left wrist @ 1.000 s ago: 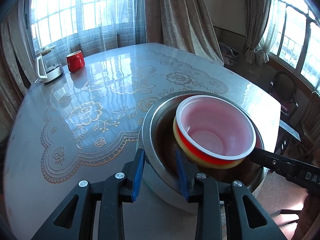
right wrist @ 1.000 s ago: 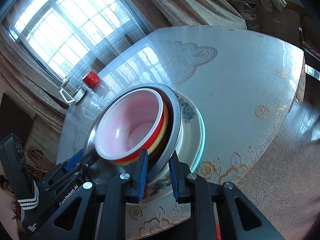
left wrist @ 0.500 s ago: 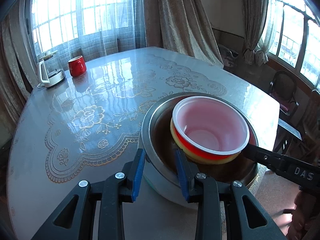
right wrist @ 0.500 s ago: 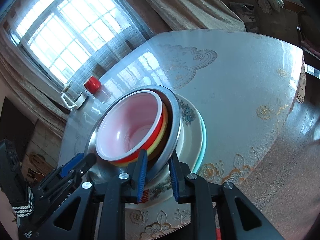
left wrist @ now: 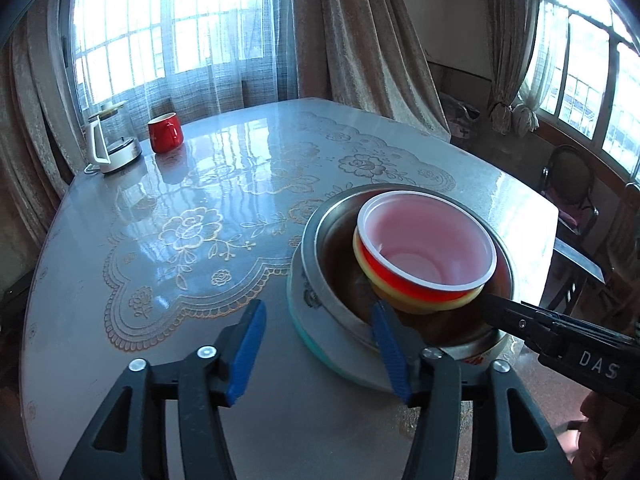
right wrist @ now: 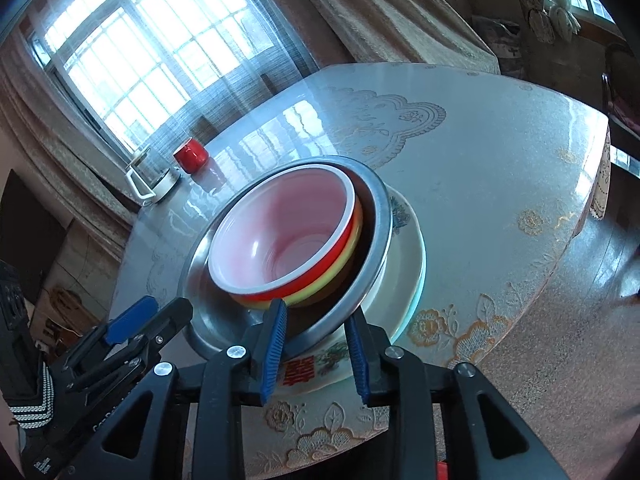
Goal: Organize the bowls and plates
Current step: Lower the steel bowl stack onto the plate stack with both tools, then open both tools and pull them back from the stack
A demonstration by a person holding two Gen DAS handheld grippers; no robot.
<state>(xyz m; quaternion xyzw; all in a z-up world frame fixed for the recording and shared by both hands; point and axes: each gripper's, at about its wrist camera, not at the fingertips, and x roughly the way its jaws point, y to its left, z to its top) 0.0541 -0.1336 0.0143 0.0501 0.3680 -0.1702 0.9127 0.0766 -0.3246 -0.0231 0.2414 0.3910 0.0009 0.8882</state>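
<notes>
A steel bowl [left wrist: 320, 240] [right wrist: 376, 216] holds a red bowl [left wrist: 424, 240] [right wrist: 280, 232] nested on a yellow bowl [left wrist: 416, 300] [right wrist: 332, 276]. The stack sits on a white flowered plate [right wrist: 408, 256] over a teal-rimmed plate [left wrist: 316, 344]. My left gripper [left wrist: 320, 344] [right wrist: 148, 316] is open, its jaws spread wide beside the steel bowl's near rim. My right gripper [right wrist: 316, 340] [left wrist: 496, 304] is shut on the steel bowl's rim, one finger inside and one outside.
A red mug [left wrist: 165, 132] [right wrist: 191, 155] and a white kettle base [left wrist: 112, 148] [right wrist: 154, 184] stand at the far edge of the round table [left wrist: 200, 220]. A dark chair [left wrist: 568, 188] stands beyond the table on the right.
My left gripper has let go of the steel bowl's rim, opened wide and drawn back. The bowl stack now rests on the plates. My right gripper still holds the rim.
</notes>
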